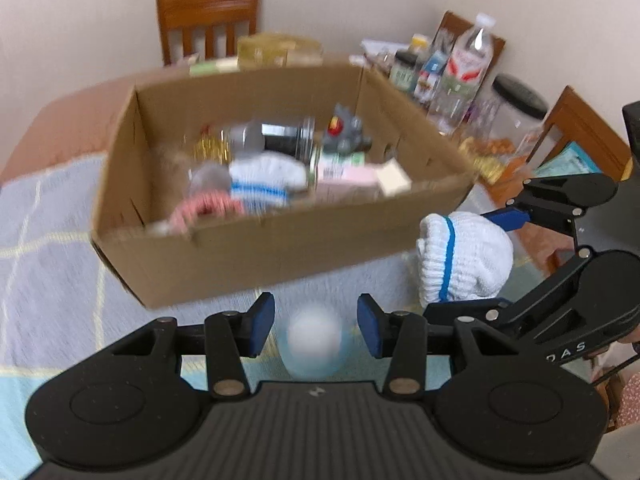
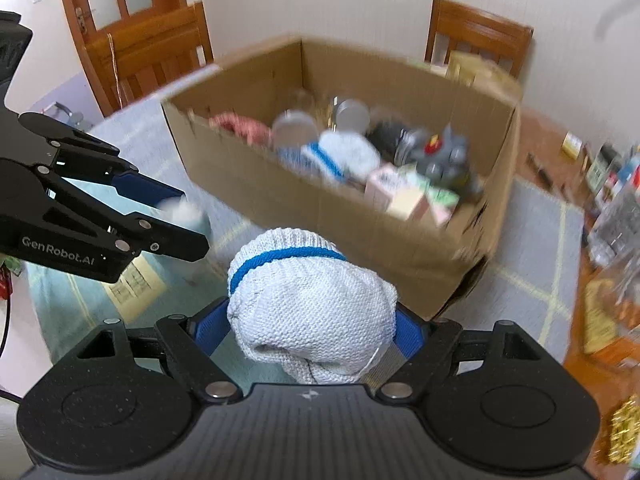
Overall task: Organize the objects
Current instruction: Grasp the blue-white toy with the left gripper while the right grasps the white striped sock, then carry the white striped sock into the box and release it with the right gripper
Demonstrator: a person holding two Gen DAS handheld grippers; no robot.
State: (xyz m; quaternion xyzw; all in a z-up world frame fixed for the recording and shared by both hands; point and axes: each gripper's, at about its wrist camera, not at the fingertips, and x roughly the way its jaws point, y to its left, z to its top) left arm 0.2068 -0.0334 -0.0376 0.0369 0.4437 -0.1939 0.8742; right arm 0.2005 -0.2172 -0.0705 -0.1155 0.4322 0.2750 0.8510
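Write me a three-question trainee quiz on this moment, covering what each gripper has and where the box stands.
1. True or false: the right gripper is shut on a white knit glove with a blue band.
2. What sits between the left gripper's pads?
A. a red cord
B. a small pale, blurred cup-like object
C. a grey toy
3. Fill in: a similar white glove already lies inside the cardboard ____.

Key: 1 true; 2 B; 3 box
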